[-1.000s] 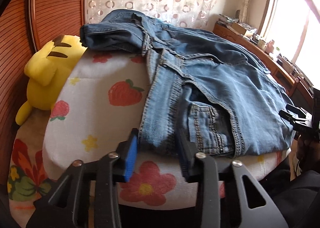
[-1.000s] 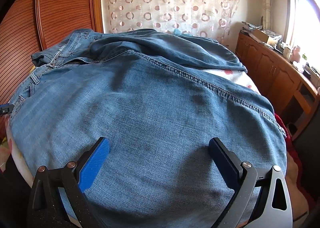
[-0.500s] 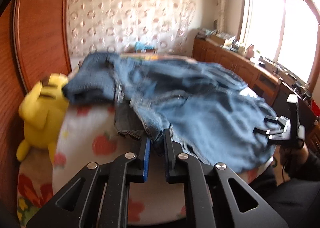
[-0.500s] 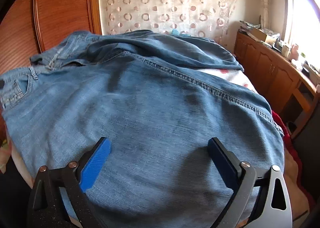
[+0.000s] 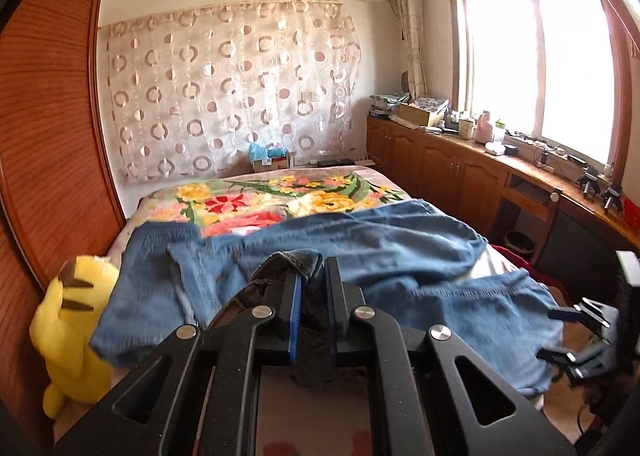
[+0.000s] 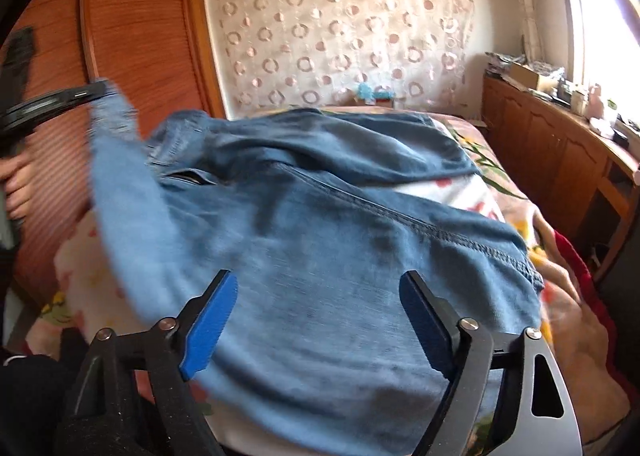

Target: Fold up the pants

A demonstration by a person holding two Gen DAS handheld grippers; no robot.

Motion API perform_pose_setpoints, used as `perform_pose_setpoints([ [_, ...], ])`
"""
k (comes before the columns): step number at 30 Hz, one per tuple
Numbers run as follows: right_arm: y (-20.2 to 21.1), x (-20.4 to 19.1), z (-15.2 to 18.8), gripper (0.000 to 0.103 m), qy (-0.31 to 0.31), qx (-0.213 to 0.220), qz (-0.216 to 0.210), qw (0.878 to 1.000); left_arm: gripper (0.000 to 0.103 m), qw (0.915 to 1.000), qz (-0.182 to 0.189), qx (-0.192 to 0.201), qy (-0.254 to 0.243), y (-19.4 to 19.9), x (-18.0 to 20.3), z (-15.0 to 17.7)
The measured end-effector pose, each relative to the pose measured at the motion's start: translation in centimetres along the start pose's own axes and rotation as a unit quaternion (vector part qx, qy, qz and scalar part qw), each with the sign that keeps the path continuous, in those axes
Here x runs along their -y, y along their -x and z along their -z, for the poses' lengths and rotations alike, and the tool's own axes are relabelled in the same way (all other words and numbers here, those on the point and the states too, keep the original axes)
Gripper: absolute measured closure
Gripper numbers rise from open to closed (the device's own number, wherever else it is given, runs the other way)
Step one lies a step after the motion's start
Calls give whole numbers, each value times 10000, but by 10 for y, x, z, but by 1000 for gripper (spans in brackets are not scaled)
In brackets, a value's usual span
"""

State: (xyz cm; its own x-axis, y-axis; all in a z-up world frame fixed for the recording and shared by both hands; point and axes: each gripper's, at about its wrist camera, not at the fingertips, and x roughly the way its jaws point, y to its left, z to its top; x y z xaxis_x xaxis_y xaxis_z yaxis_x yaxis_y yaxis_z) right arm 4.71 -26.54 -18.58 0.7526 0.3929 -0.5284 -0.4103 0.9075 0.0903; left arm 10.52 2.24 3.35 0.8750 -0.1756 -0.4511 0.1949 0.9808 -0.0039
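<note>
Left tool point(image 5: 310, 292) pinches the jeans point(image 6: 320, 236); right tool point(image 6: 320, 296) spread wide; no readable writing.

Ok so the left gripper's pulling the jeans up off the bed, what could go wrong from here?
1. The left gripper pinches only a small bunch of the jeans; the heavy denim could slip free mid-lift.
2. The right gripper is open over the cloth and grips nothing, so that end may drag and crease.
3. The yellow plush toy sits right beside the jeans and could get knocked off the bed.
</note>
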Motion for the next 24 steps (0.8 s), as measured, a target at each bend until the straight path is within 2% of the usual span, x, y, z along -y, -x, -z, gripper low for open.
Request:
perform_pose_setpoints([
  [4, 10, -3, 1, 28, 14, 36, -196, 9998, 92, 10000, -34, -26, 34, -19, 2, -12],
  [6, 10, -4, 7, 37, 4, 8, -264, 9997, 92, 9999, -62, -70, 66, -31, 1, -16],
  [9, 12, 3, 13, 43, 4, -112, -322, 9994, 92, 9998, -76, -128, 142, -44, 2, -20],
  [14, 7, 15, 25, 46, -30, -409, -239, 9989, 92, 9995, -134, -165, 248, -54, 2, -24],
  [24, 3, 30, 43, 69, -236, -732, -68, 9970, 92, 9981, -186, -244, 532, -70, -6, -31],
])
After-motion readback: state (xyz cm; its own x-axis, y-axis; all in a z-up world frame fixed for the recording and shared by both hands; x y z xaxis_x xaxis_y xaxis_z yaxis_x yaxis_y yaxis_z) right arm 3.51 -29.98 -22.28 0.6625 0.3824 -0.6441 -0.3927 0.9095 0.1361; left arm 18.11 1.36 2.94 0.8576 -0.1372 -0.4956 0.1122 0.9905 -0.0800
